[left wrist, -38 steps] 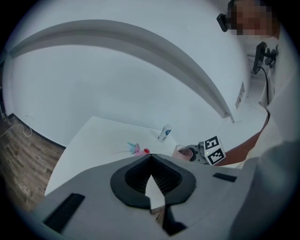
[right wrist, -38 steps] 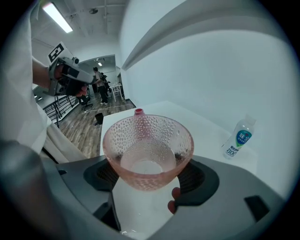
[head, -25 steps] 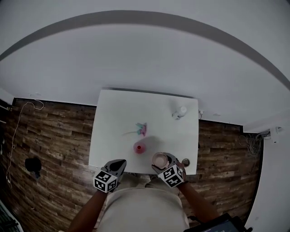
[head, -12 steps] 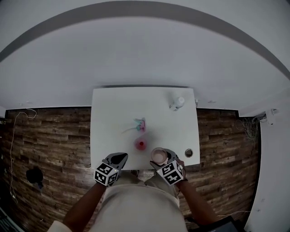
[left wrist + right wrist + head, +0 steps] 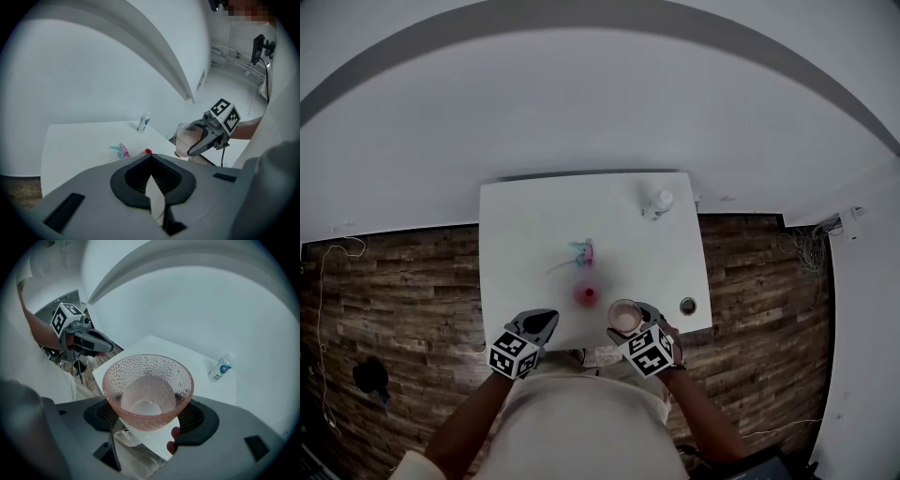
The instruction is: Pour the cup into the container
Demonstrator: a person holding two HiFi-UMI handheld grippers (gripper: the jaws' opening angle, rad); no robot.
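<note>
White wall [image 5: 600, 112] fills the upper field. Wood-plank floor [image 5: 403, 281] shows on both sides of a white table [image 5: 534, 225].

Left gripper [image 5: 542, 322]: jaws closed together with nothing between them, held at the table's near-left edge.
Right gripper [image 5: 190, 149]: clamped on cup [image 5: 147, 390], 1 jaw on each side of its lower wall. The cup is pink, dimpled and see-through. It is upright, mouth up, and held above the table's near edge.

Key relation: a small red container [image 5: 587, 294] stands on the table ahead of the cup and to its left, near but apart, roughly between the 2 grippers. Judged to be the target of the pour. Right gripper is slightly the nearer and carries the cup, so the move called for is forward-left, then a tilt of the rim over the container. The container looks smaller than the cup, so a spill is a risk.

Contents:
- Cup: base visible through the bowl, no coloured fill. Clear liquid cannot be ruled out.
- Red container: too small to tell.

Other items:
- White bottle [image 5: 659, 201], upright at the far right of the table, well apart.
- Pink-and-blue item [image 5: 583, 253], lying beyond the red container.
- 1 small round fitting [image 5: 687, 306] at the near-right corner.
</note>
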